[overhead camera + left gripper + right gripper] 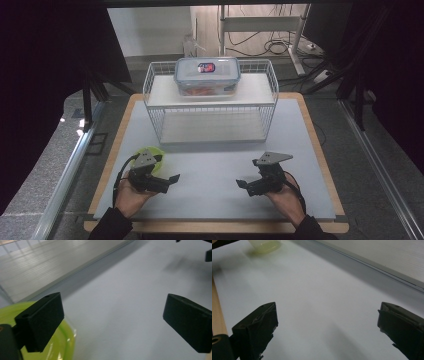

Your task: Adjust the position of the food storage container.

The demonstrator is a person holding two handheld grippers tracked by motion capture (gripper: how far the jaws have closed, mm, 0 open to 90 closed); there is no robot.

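Note:
A lime-green bowl [157, 154] sits on the grey mat at the front left, partly hidden behind my left gripper [172, 179]. That gripper rests low over the mat and is open, with nothing between its jaws. In the left gripper view the bowl [63, 342] lies just behind the left jaw, while the gripper [112, 320] faces bare mat. My right gripper [242, 184] is at the front right, pointing toward the left one. It is open and empty [324, 327]. The bowl [265, 245] appears far off in the right gripper view.
A white wire rack [210, 107] with two shelves stands at the back of the mat. A clear lidded box [207, 76] with red contents sits on its top shelf. The wooden table edge [112, 160] frames the grey mat [210, 170].

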